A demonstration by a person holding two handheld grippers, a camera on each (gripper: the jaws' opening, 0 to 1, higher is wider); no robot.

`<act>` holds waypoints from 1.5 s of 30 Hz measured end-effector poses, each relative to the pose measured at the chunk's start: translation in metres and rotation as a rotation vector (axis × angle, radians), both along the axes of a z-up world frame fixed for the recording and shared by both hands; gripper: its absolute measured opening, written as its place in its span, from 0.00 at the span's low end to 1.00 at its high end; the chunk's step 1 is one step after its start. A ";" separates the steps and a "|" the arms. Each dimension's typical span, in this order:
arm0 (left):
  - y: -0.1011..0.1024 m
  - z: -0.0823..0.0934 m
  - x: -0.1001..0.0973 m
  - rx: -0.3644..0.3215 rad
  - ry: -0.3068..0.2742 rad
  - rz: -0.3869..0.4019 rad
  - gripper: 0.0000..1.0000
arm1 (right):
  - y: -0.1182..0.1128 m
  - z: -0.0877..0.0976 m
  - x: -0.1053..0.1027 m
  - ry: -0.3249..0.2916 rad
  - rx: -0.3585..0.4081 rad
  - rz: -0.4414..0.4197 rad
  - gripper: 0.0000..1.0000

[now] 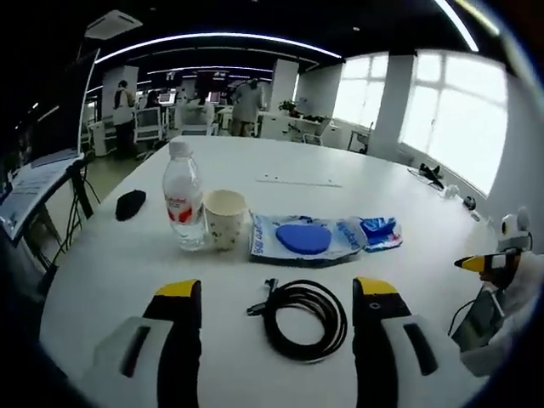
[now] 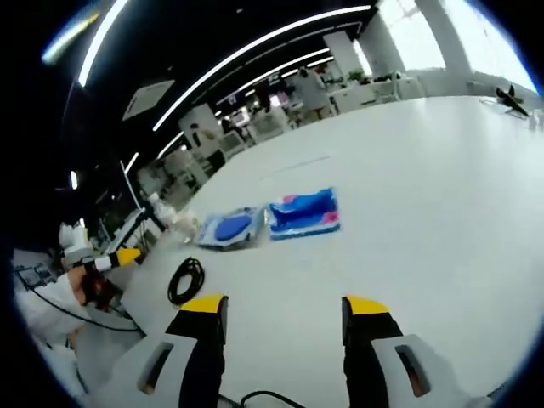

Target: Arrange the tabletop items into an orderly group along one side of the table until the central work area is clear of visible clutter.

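In the left gripper view, the left gripper hangs low over the near edge of a smooth white table, its two black, yellow-tipped jaws spread wide and holding nothing. Between the jaws, flat on the table and touching neither, lies a coiled black cable with a small plug end poking out toward the left. Beyond it a row of things runs across the table. A clear plastic water bottle with a white cap and a red label stands upright at the left. A pale paper cup stands just beside it, seemingly touching. Right of the cup lies a glossy clear packet with a rounded blue shape inside. A smaller blue packet overlaps its right end. Well apart, near the table's left edge, sits a small dark, soft-looking lump. At the right edge of this view a yellow tip of the other gripper comes in, beside a white sleeve.

In the right gripper view, the right gripper hovers over bare table with its jaws wide apart and empty. The cable lies to the left, ahead of the left jaw. Farther off the clear packet and the blue packet lie side by side, nearly touching.
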State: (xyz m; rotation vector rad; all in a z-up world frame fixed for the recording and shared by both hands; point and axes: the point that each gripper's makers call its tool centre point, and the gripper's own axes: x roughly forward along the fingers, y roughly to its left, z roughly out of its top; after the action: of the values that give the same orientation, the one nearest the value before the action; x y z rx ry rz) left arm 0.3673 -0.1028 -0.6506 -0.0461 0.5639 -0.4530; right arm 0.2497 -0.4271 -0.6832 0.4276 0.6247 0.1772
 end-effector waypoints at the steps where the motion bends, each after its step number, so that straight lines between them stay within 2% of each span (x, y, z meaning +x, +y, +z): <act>1: 0.000 -0.001 0.000 0.001 0.002 -0.003 0.73 | 0.001 0.001 0.000 0.000 0.007 0.000 0.54; 8: -0.001 -0.008 0.000 -0.009 0.027 -0.003 0.68 | -0.001 0.002 0.002 -0.002 0.012 -0.014 0.52; 13: -0.005 -0.017 -0.002 0.008 0.048 -0.015 0.65 | 0.002 -0.001 -0.001 0.009 0.014 -0.011 0.51; 18: -0.008 -0.034 -0.005 -0.013 0.109 0.013 0.58 | 0.003 -0.002 -0.003 0.012 0.023 -0.010 0.49; 22: -0.012 -0.049 -0.010 -0.005 0.157 0.034 0.55 | 0.002 -0.002 -0.005 0.013 0.026 -0.013 0.48; 24: -0.014 -0.060 -0.012 -0.002 0.202 0.063 0.52 | 0.001 -0.004 -0.006 0.016 0.030 -0.017 0.48; 26: -0.022 -0.069 -0.012 -0.009 0.231 0.058 0.51 | 0.000 -0.006 -0.007 0.020 0.042 -0.024 0.46; 31: -0.033 -0.079 -0.008 0.011 0.256 0.047 0.51 | -0.002 -0.007 -0.009 0.025 0.048 -0.036 0.45; 34: -0.031 -0.088 -0.007 0.008 0.295 0.102 0.50 | -0.005 -0.007 -0.009 0.025 0.069 -0.052 0.43; 37: -0.031 -0.096 -0.008 0.008 0.312 0.121 0.49 | -0.005 -0.009 -0.010 0.029 0.070 -0.057 0.41; 40: -0.029 -0.104 -0.012 0.031 0.331 0.143 0.44 | -0.005 -0.010 -0.010 0.034 0.072 -0.058 0.41; 42: -0.025 -0.109 -0.014 0.032 0.352 0.175 0.37 | -0.004 -0.010 -0.009 0.034 0.079 -0.061 0.40; 43: -0.023 -0.107 -0.011 0.040 0.329 0.186 0.35 | -0.004 -0.011 -0.009 0.035 0.081 -0.060 0.40; 45: -0.024 -0.106 -0.011 0.036 0.332 0.189 0.30 | -0.001 -0.013 -0.008 0.039 0.081 -0.052 0.39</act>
State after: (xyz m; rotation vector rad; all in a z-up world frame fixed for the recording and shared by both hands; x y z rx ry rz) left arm 0.3565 -0.1267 -0.7568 -0.1403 0.8853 -0.2513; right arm 0.2415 -0.4282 -0.6960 0.5265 0.6454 0.1450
